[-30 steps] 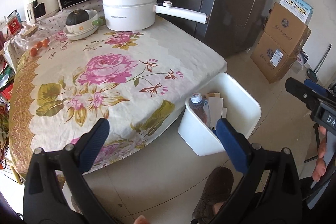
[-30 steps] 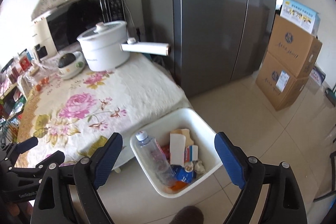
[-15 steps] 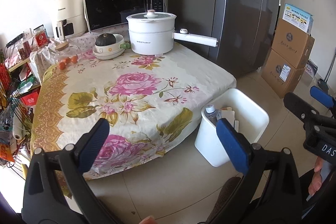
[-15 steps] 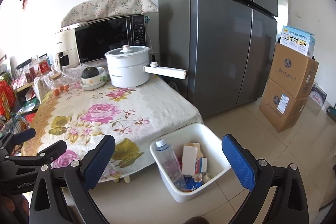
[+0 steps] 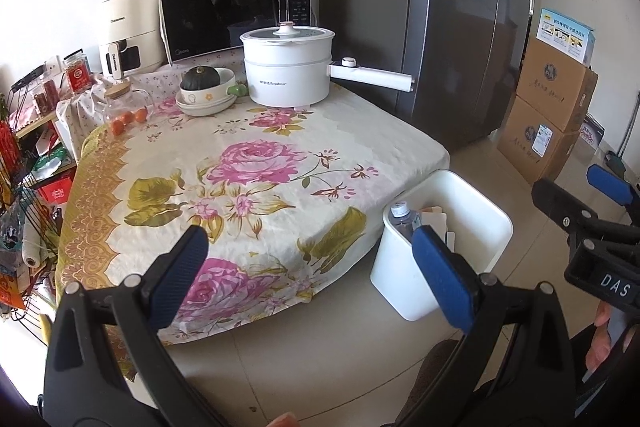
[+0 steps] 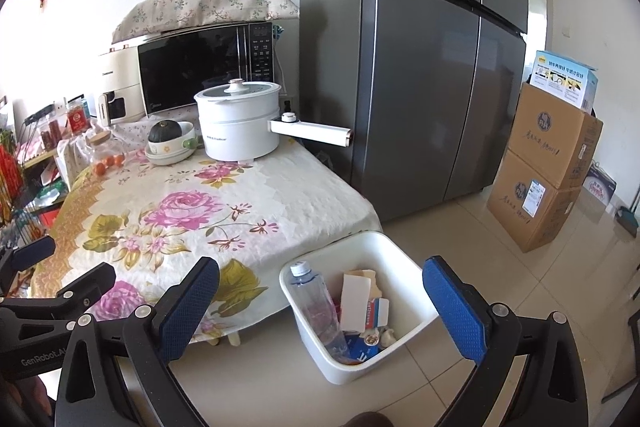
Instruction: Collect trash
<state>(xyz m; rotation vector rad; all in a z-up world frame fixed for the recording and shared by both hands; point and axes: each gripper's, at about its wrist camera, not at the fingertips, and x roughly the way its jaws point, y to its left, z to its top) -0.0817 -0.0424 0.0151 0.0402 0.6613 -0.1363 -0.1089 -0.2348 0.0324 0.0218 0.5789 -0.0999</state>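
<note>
Both tongs stood wide open and empty: the right tongs (image 6: 320, 301) framed the white plastic trash bin (image 6: 416, 263) at the lower centre of the right wrist view, and the left tongs (image 5: 306, 263) hung over the near edge of the floral-clothed worktop (image 5: 256, 183) in the left wrist view. That bin sat on the tiled floor (image 6: 460, 223) just beside the worktop's corner. Inside it lay a clear plastic bottle with a white cap (image 6: 316, 301), a white card carton (image 6: 356, 301) and some blue wrappers (image 6: 362, 347).

No loose trash showed on the cloth, so the collecting looked close to done. Toward the upper part of the frame stood a white electric pot with a long handle (image 6: 240, 123), a cream bowl holding a dark green squash (image 6: 170, 139) and a few small orange fruits (image 6: 106, 163).

Risk from here, as I judge it: a sweep of either tongs across the cloth could catch that jutting handle or roll the fruit off the edge, and a low reach could knock the light bin over.
</note>
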